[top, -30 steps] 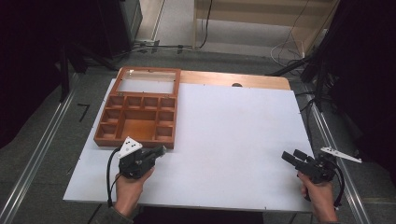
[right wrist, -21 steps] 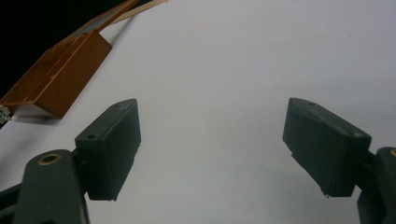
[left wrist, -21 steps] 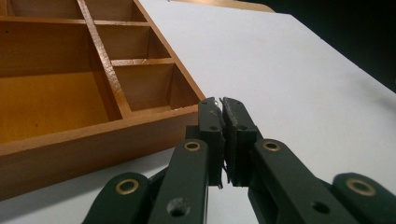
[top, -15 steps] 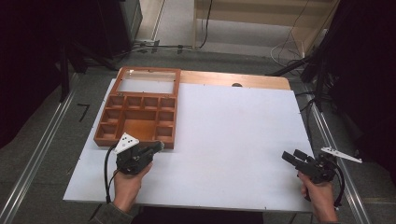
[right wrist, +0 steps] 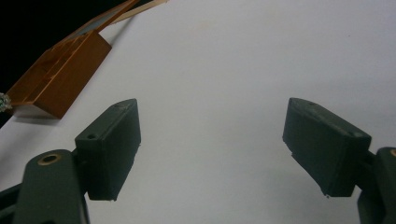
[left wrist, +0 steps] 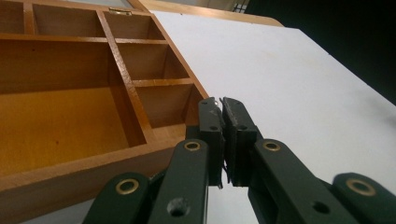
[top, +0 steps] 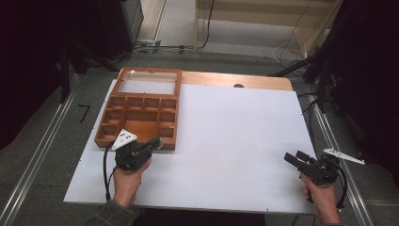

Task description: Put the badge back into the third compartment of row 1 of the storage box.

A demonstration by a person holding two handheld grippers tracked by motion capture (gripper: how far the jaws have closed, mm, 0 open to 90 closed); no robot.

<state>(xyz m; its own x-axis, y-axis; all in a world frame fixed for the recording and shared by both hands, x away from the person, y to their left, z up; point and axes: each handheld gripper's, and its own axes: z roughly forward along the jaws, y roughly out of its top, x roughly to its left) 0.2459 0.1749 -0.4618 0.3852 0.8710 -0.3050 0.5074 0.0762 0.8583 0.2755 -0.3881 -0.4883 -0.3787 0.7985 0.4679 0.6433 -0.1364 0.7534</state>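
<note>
A wooden compartment box [top: 123, 136] lies open at the left of the white board, its glass-paned lid [top: 149, 70] folded back flat. Its compartments look empty. My left gripper [top: 158, 142] hovers at the box's near right corner with its jaws shut and nothing between them. In the left gripper view the box [left wrist: 70, 121] has several bare compartments, and the left gripper [left wrist: 219, 105] sits just beside the corner wall. My right gripper [top: 295, 157] rests open near the board's front right corner. In the right gripper view the right gripper [right wrist: 210, 140] spans bare white board, with the box [right wrist: 60, 70] far off.
The white board [top: 235, 136] covers a wooden tabletop [top: 263, 81] that shows as a strip at the back. Metal rails [top: 42, 146] run along both sides. Cables [top: 301, 47] and dark equipment stand beyond the far edge.
My left gripper has crept a little forward and left, closer to the box's near right corner. The right gripper has stayed put.
</note>
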